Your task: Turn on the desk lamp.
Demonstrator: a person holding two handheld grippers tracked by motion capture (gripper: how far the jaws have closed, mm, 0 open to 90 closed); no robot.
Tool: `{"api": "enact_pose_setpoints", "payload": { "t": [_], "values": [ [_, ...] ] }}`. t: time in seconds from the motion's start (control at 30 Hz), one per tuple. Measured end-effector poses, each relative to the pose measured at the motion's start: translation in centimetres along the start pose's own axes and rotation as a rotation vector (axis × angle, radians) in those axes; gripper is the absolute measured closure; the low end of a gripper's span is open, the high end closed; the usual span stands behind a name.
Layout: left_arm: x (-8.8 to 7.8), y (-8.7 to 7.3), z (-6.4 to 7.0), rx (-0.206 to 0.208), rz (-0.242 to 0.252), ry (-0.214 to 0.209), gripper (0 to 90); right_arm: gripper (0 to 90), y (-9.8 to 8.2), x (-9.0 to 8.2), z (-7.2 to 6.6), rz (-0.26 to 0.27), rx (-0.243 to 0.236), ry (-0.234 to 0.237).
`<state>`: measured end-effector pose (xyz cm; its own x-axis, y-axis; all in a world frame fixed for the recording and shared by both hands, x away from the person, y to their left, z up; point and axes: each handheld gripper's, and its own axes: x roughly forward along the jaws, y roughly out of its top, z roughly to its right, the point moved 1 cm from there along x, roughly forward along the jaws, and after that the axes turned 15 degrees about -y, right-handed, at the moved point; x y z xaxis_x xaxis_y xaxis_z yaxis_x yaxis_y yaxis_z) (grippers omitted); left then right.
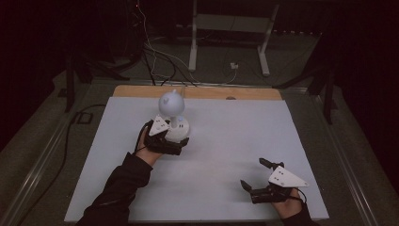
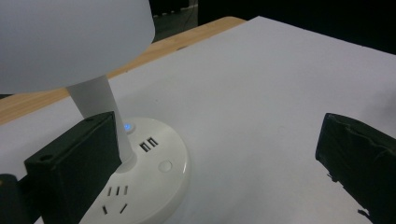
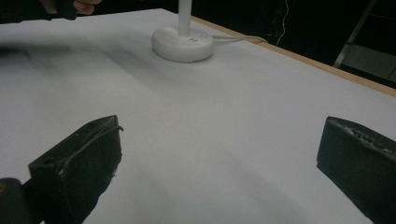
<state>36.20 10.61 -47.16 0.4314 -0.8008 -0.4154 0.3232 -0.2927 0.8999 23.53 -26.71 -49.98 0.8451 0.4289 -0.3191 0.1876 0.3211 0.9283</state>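
Observation:
A white desk lamp stands at the centre-left of the white sheet, with a round head (image 1: 171, 102) on a thin stem (image 2: 100, 109). Its round base (image 1: 180, 130) carries socket slots, two USB ports (image 2: 148, 144), a button (image 2: 165, 165) and a small blue light (image 2: 127, 126). My left gripper (image 1: 176, 133) is open at the base's near side. One jaw sits against the stem side of the base (image 2: 154, 177); the other is far off over bare sheet. My right gripper (image 1: 254, 173) rests open near the front right, holding nothing. From there the lamp base (image 3: 183, 44) sits far ahead.
The white sheet (image 1: 226, 141) covers a wooden table whose far edge (image 1: 202, 92) shows. A white cord (image 3: 238, 38) runs from the lamp base off the back. Behind the table are a white frame stand (image 1: 230, 28), floor cables (image 1: 155, 56) and black stand legs (image 1: 327, 89).

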Motion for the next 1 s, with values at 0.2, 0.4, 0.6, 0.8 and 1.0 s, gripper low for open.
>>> {"api": "enact_pose_setpoints", "payload": {
  "t": [0.2,0.4,0.6,0.8,1.0],
  "values": [
    [0.8,0.1,-0.3,-0.035,-0.035,-0.008,1.2,0.0,0.0,0.0,0.0,0.001,0.003,0.003],
    [1.4,0.2,-0.4,-0.055,-0.06,0.016,5.1,0.0,0.0,0.0,0.0,0.0,0.006,0.006],
    [1.8,0.1,-0.9,-0.073,-0.059,0.055,16.0,0.0,0.0,0.0,0.0,0.0,0.008,0.008],
    [2.3,0.3,-1.5,-0.064,-0.081,0.098,32.0,0.0,0.0,0.0,0.0,0.0,0.007,0.01],
    [2.4,0.4,-2.0,-0.065,-0.074,0.138,44.1,0.0,0.0,0.0,0.0,0.001,0.008,0.011]
  ]
}}
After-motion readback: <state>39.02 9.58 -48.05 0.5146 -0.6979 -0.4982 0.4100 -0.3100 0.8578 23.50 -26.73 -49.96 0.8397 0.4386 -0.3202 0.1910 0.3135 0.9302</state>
